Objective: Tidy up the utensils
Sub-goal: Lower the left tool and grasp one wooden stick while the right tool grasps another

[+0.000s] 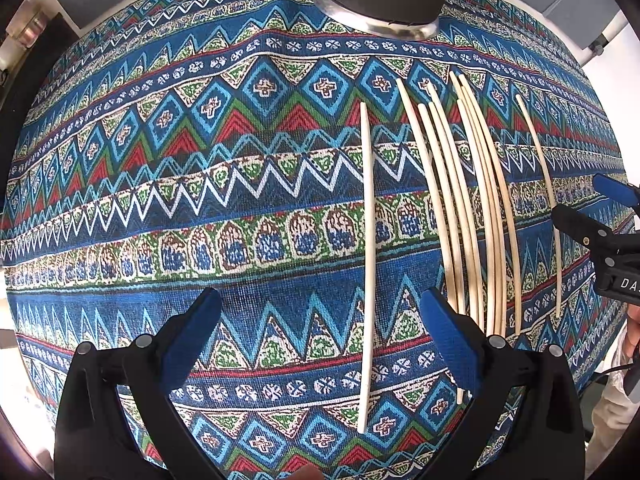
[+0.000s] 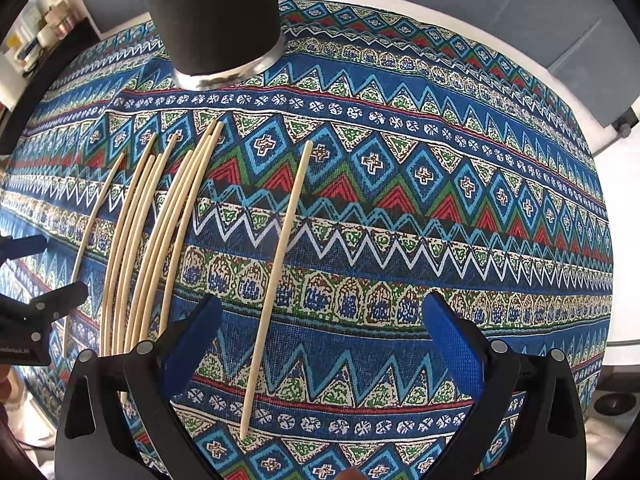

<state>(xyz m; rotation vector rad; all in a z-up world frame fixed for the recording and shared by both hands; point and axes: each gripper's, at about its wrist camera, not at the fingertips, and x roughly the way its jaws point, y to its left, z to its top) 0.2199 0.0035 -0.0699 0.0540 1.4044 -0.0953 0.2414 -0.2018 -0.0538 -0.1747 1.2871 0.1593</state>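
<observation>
Slim pale chopsticks [image 1: 472,200] — woven tablecloth [image 1: 200,208]

The left hand-held gripper [image 1: 320,332] is spread wide, its two blue-padded fingers [image 1: 192,336] well apart with nothing clasped between them, and it hangs above the tabletop [image 1: 120,200], pointing forward and down. The right hand-held gripper [image 2: 320,340] has the same pose: blue pads [image 2: 452,344] spread wide, empty, tilted down over the cloth. Each gripper appears at the edge of the other's view, so the two are side by side, near each other but apart. A fingertip shows at the bottom edge of each view, behind the black gripper bodies
</observation>
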